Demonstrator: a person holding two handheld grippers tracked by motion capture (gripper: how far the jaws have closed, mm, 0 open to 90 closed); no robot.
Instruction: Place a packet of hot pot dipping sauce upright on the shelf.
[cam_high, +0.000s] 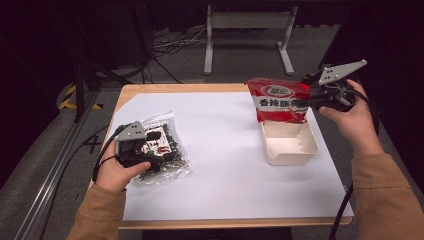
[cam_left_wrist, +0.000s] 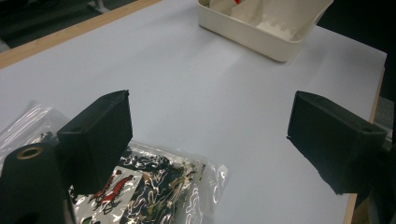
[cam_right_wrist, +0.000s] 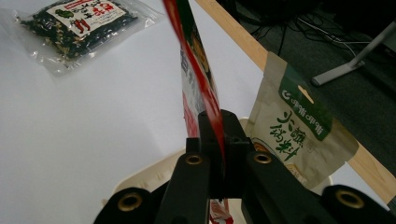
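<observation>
High view, near edge: two orange sleeves come in at the bottom; each hand carries a hand-held gripper.
Table (cam_high: 220, 222): wooden top under a white sheet (cam_high: 225, 165) that covers most of it.
Left hand-held gripper (cam_high: 157, 159): released, its jaws spread wide over the clear bag, nothing pressed between them.
Clear bag (cam_high: 167, 145): lies flat on the sheet at the left, holding dark bits and a red-and-white label; its long axis runs from near right to far left.
Cream tray (cam_high: 290, 150): sits on the sheet's right half, well apart from the clear bag.
Right hand-held gripper (cam_high: 300, 103): clenched on the red packet's right edge.
Red packet (cam_high: 277, 100): held upright on edge over the tray's far end, printed face toward the person, long axis roughly vertical, lower edge at the tray.
Green-and-tan pouch (cam_right_wrist: 299, 135): in the right gripper view it stands in the tray just beside the red packet.
Room beyond: grey floor, black cables, a grey metal stand (cam_high: 247, 37), darkness at both sides.
</observation>
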